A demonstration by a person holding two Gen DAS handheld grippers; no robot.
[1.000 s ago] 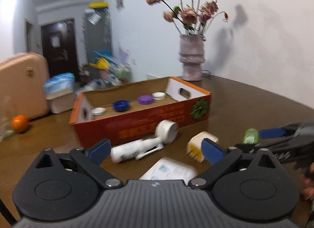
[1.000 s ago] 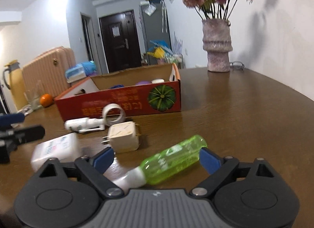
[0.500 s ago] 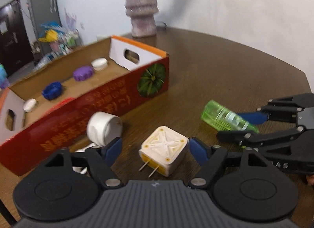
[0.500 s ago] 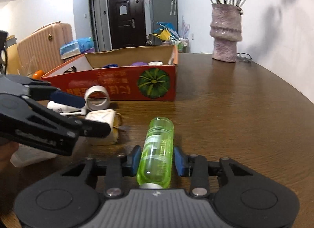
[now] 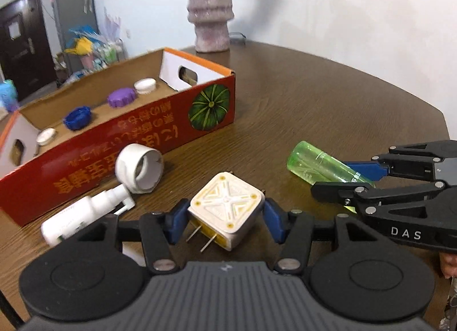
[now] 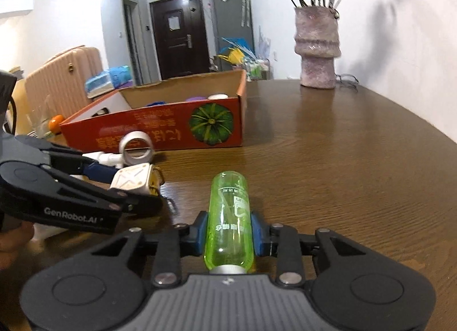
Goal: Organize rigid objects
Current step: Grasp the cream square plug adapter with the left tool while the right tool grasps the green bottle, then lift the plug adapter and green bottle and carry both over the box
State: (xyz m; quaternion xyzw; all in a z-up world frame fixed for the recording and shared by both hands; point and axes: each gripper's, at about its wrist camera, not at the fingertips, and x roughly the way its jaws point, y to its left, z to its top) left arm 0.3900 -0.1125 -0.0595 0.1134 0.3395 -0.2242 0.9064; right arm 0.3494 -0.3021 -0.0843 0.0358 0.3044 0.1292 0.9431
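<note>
My left gripper (image 5: 225,224) is shut on a cream and yellow plug adapter (image 5: 225,209), its two prongs pointing back at the camera. My right gripper (image 6: 228,234) is shut on a clear green bottle (image 6: 230,211) that points forward over the wooden table (image 6: 357,165). The bottle also shows in the left wrist view (image 5: 317,164), held by the right gripper (image 5: 368,174). The adapter shows in the right wrist view (image 6: 134,179). A red cardboard box (image 5: 137,134) with several bottle caps inside stands just behind.
A white tape roll (image 5: 140,168) and a white spray bottle (image 5: 82,214) lie in front of the box. A pink vase (image 6: 317,48) with dried roses stands at the table's far side. A suitcase (image 6: 60,74) and door are beyond the table.
My left gripper has closed onto the plug adapter. My right gripper came to the bottle and shut on it half a second ago, and still holds it.
</note>
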